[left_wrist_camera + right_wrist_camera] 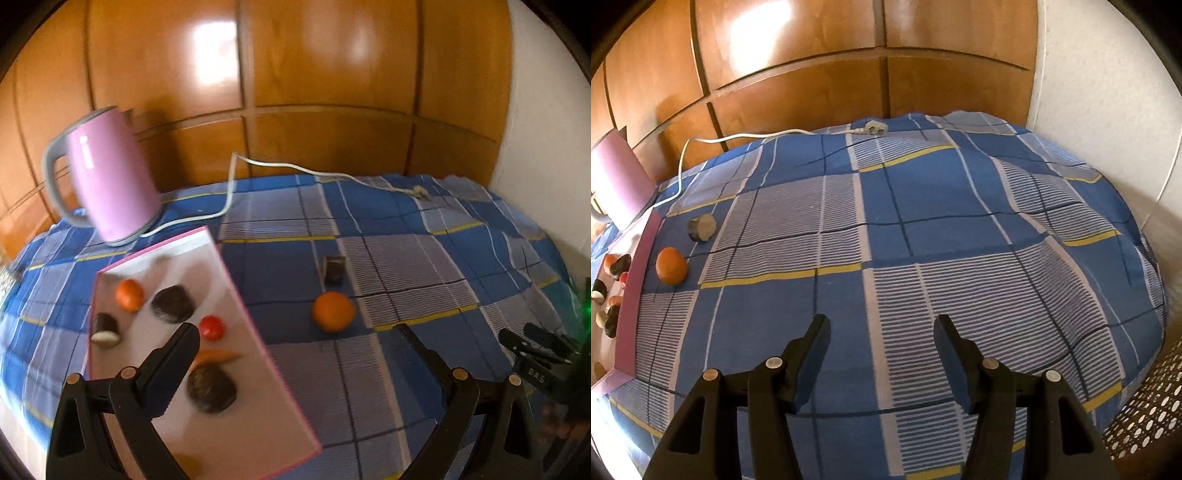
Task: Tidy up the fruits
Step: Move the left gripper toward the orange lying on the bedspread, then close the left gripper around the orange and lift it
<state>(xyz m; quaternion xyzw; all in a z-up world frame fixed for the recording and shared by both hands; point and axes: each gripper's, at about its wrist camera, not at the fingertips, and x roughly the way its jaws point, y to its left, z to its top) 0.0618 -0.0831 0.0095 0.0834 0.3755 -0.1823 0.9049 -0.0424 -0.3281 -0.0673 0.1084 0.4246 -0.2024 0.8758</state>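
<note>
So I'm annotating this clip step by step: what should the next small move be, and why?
Probably ease the open left gripper forward and down over the orange. It lies on the cloth outside the pink-edged tray, between the spread fingers, while other fruits already sit in the tray.

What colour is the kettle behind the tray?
Pink with a grey handle: tall plastic kettle, clearest in the left wrist view.

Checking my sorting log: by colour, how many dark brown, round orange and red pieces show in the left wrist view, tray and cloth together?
Dark brown rounded pieces: 4
Round orange fruits: 2
Small red round fruit: 1
Total: 7
</note>
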